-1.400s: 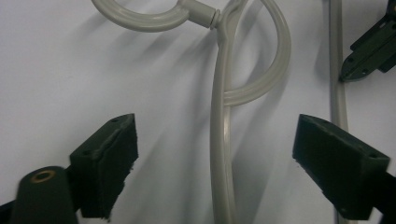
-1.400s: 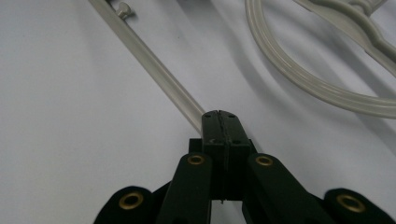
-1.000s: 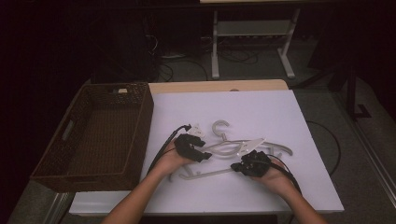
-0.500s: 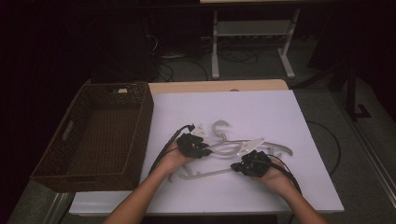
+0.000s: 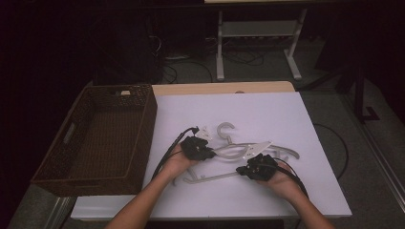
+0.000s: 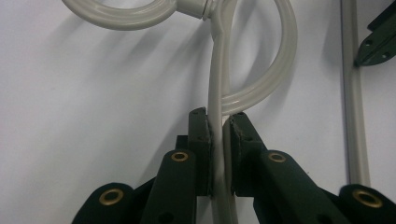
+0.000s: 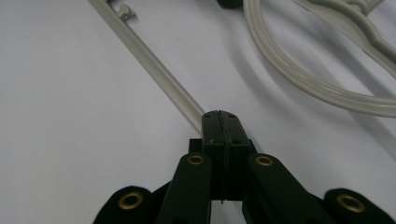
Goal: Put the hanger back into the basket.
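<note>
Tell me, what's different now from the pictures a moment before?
The left claw has just been closing, and its jaws now pinch the pale grey plastic hanger arm between them. The right claw stayed shut on the thin clear plastic hanger bar. Both hands, the pile of pale hangers, the dark brown wicker basket and the white table sheet kept their places.

Pale grey hangers (image 5: pixel 239 151), brown wicker basket (image 5: pixel 95 138)
</note>
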Demonstrator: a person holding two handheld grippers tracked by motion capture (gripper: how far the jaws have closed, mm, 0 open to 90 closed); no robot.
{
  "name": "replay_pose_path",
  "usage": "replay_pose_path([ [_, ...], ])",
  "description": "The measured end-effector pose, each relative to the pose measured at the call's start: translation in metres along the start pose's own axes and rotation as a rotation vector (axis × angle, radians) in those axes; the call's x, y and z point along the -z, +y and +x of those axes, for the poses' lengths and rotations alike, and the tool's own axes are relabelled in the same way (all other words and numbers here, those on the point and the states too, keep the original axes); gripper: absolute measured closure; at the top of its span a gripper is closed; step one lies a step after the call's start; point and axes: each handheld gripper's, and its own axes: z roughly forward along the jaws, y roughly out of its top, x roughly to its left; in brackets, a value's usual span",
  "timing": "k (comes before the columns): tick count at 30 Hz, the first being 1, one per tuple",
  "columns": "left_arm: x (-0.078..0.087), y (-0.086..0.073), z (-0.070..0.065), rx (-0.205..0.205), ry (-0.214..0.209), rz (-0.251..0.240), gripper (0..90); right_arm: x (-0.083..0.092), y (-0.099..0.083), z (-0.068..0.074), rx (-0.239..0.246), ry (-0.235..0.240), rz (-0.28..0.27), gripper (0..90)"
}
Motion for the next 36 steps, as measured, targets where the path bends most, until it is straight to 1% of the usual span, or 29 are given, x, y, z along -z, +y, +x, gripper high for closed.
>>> replay_pose_path([
  [1,0.001,0.0,0.0,0.005,0.0,-0.003,81.7,0.002,0.0,0.0,-0.002,0.01,-0.013,89.3],
  [3,0.002,0.0,0.0,0.004,0.006,-0.006,81.8,0.008,0.0,-0.002,-0.008,0.013,-0.047,89.0],
  [5,0.004,0.001,0.0,-0.004,0.01,-0.006,81.9,0.015,-0.001,-0.004,-0.014,0.014,-0.083,85.4],
  [6,0.004,0.002,-0.001,0.001,0.009,-0.01,81.9,0.019,-0.001,-0.004,-0.021,0.01,-0.102,82.9],
  [7,0.006,0.002,0.0,-0.006,0.01,0.001,81.9,0.022,-0.001,-0.004,-0.023,0.005,-0.122,79.2],
  [8,0.007,0.002,0.0,0.003,0.008,0.0,81.9,0.027,-0.002,-0.004,-0.037,0.001,-0.142,73.9],
  [9,0.007,0.002,-0.001,0.005,0.007,0.0,82.0,0.031,-0.002,-0.004,-0.052,-0.001,-0.165,71.3],
  [10,0.009,0.003,-0.001,0.007,0.01,0.0,82.0,0.035,-0.004,-0.005,-0.048,0.002,-0.192,67.9],
  [12,0.011,0.003,-0.001,0.012,0.014,-0.007,82.0,0.044,-0.007,-0.002,-0.074,-0.006,-0.233,57.4],
  [14,0.016,0.005,-0.001,0.011,0.015,-0.004,82.0,0.05,-0.009,0.0,-0.088,-0.016,-0.256,50.2],
  [15,0.018,0.006,-0.002,0.035,0.023,-0.023,82.0,0.053,-0.011,0.001,-0.092,-0.022,-0.274,46.0],
  [16,0.021,0.006,-0.001,0.02,0.026,-0.01,82.0,0.056,-0.013,0.002,-0.104,-0.022,-0.286,43.4],
  [17,0.024,0.007,-0.001,0.026,0.027,-0.014,82.0,0.058,-0.014,0.002,-0.104,-0.028,-0.292,41.0],
  [18,0.026,0.008,-0.002,0.041,0.033,-0.022,82.0,0.06,-0.015,0.003,-0.109,-0.034,-0.303,39.4],
  [19,0.03,0.008,-0.001,0.032,0.038,-0.011,82.0,0.062,-0.016,0.004,-0.112,-0.036,-0.317,38.4],
  [20,0.032,0.009,-0.001,0.036,0.044,-0.015,82.1,0.064,-0.016,0.004,-0.118,-0.038,-0.32,37.6],
  [21,0.036,0.011,0.0,0.043,0.049,-0.008,82.0,0.065,-0.017,0.004,-0.113,-0.039,-0.327,37.3],
  [22,0.039,0.013,0.001,0.041,0.048,-0.001,82.1,0.067,-0.017,0.005,-0.12,-0.037,-0.329,36.7],
  [23,0.043,0.016,0.0,0.055,0.054,-0.003,82.1,0.068,-0.016,0.004,-0.121,-0.038,-0.335,36.3],
  [25,0.05,0.022,0.001,0.051,0.065,0.0,82.1,0.068,-0.016,0.003,-0.119,-0.034,-0.344,35.9],
  [27,0.059,0.028,0.001,0.069,0.077,-0.013,82.1,0.069,-0.016,0.004,-0.116,-0.039,-0.342,35.1],
  [28,0.063,0.03,0.003,0.057,0.082,-0.012,82.1,0.069,-0.016,0.004,-0.112,-0.036,-0.343,35.1],
  [30,0.072,0.035,0.004,0.063,0.098,-0.023,82.1,0.07,-0.017,0.003,-0.113,-0.039,-0.352,34.7],
  [32,0.081,0.039,0.006,0.077,0.111,-0.031,82.1,0.071,-0.017,0.003,-0.112,-0.037,-0.354,34.4],
  [36,0.096,0.042,0.01,0.102,0.119,-0.037,82.1,0.07,-0.016,0.003,-0.114,-0.033,-0.352,34.3],
])
